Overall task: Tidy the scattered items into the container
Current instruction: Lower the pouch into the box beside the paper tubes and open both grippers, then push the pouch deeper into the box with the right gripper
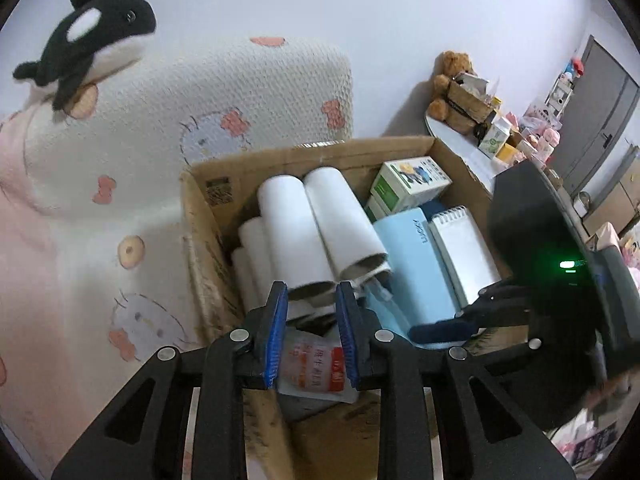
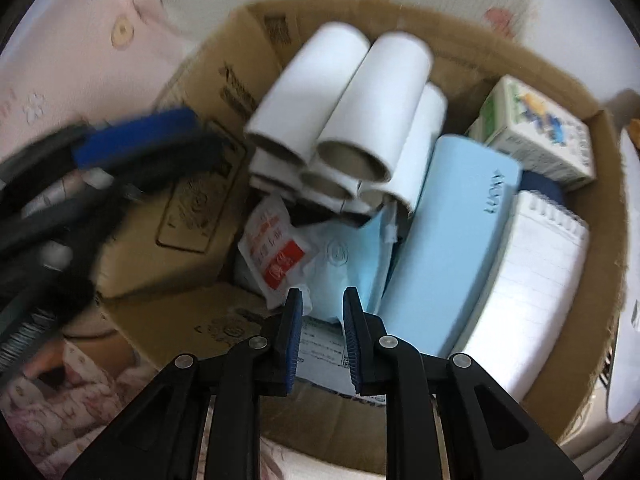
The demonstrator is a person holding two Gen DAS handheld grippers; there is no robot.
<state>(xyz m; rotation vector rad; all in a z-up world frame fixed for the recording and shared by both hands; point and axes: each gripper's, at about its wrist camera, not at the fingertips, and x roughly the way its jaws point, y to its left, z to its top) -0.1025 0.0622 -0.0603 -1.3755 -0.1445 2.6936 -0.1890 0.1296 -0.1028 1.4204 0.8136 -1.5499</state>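
Note:
An open cardboard box (image 1: 304, 152) (image 2: 480, 40) holds several white paper tubes (image 1: 320, 224) (image 2: 360, 100), a light blue case (image 1: 412, 256) (image 2: 452, 232), a spiral notepad (image 1: 464, 248) (image 2: 528, 280), a green-and-white carton (image 1: 412, 184) (image 2: 536, 128), a red-and-white sachet (image 1: 316, 368) (image 2: 276, 252) and a pale blue packet (image 2: 344, 256). My left gripper (image 1: 312, 292) (image 2: 136, 136) hovers open over the box's near left side, nothing between its pads. My right gripper (image 2: 323, 296) (image 1: 440, 328) points straight down over the packet, shut and empty.
The box sits on a patterned cream and pink cover (image 1: 200, 100). An orca plush (image 1: 88, 36) lies at the upper left. A teddy bear (image 1: 448, 84) and several bottles crowd a white round table (image 1: 480, 156) behind the box. A grey door (image 1: 600, 100) stands far right.

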